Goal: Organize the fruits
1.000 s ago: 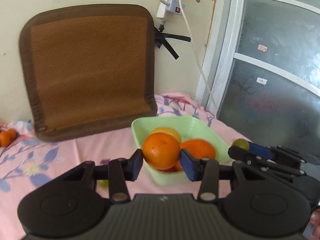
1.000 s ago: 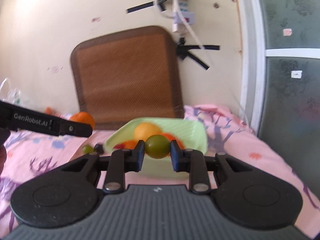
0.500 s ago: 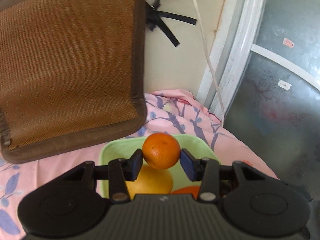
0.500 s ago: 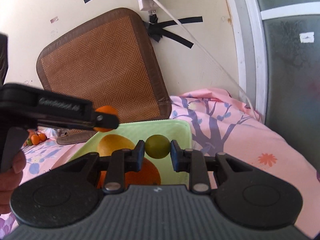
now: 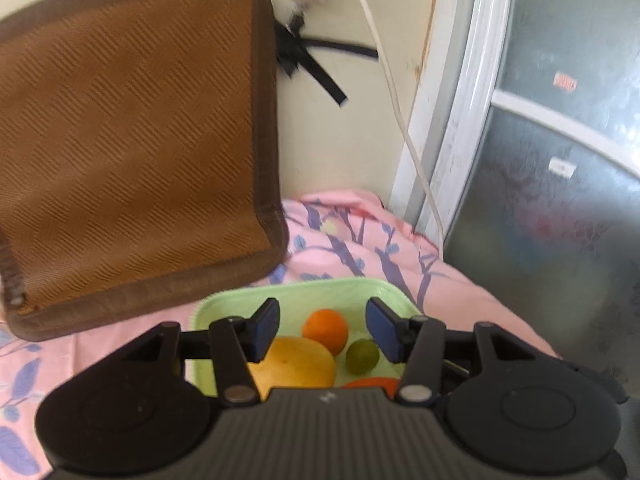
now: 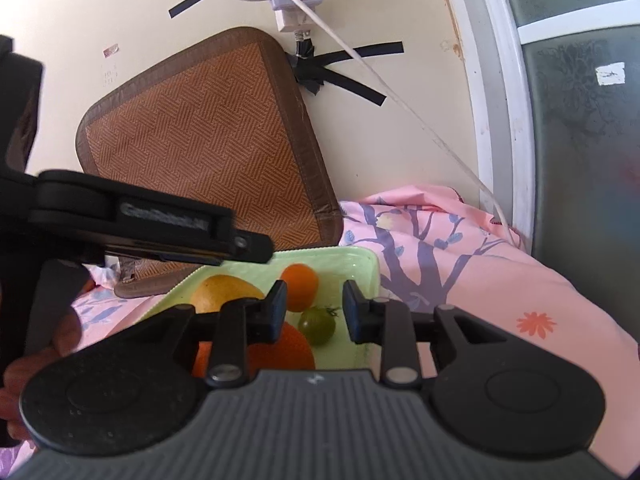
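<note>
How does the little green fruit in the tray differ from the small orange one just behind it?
The green fruit is dull olive-green with a dark stalk scar; the small orange is bright and plain. The green fruit looks smaller and lies nearer the camera. Both are round, lying loose in the green tray.

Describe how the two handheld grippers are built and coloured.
Both the left gripper and the right gripper have matte black linkage arms with silver pivot pins, blue finger pads, round black side housings and a ribbed grey body. White lettering, blurred here, marks the left gripper's side.

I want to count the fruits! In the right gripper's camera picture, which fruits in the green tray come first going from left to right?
Yellow fruit → small orange → green tomato, all in the green tray.
</note>
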`<state>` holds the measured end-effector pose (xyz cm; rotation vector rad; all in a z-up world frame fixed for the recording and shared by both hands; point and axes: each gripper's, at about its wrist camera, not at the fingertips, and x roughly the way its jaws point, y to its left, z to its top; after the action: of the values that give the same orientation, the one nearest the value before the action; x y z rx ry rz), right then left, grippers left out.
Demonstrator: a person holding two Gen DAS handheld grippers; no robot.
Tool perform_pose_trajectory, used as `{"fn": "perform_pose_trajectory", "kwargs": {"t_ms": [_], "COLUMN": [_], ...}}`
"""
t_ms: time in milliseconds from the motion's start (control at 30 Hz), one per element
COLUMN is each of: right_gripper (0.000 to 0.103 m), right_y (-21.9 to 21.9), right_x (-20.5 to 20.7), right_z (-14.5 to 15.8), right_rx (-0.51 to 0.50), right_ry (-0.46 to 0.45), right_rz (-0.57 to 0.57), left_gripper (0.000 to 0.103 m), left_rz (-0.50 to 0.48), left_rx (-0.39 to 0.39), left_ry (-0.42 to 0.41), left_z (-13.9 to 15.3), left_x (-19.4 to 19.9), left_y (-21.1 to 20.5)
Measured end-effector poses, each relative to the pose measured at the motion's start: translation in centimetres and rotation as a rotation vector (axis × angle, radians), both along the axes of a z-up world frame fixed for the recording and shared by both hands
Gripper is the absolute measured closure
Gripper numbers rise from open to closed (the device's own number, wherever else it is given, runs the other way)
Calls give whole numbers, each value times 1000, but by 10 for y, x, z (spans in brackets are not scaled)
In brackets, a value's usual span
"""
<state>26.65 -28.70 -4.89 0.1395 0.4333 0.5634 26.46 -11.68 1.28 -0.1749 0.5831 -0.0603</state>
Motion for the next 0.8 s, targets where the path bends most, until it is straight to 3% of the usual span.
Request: {"fn": "perform_pose_trajectory", "kwargs": {"t_ms": [167,300,400,800], "right_gripper": [70,70,70,70], "right_y": [-10,-14,-17,-2], "right_x": [-10,-33,-54,-106], "right_z": [3,5,4,7], "right_rx": [22,25,21,-21], "right_ry": [9,3,-2,15], "right_rz": [-31,-39,-49,13], "left_gripper": [51,50,50,50], "left_rz": [80,172,215,241], "left_rx": [36,108,85,95], "left_ry": [-31,10,27,79], "left_z": [7,1,-9,-42], "left_x": [-45,-81,-107,-156], "left_y": [17,22,25,19]}}
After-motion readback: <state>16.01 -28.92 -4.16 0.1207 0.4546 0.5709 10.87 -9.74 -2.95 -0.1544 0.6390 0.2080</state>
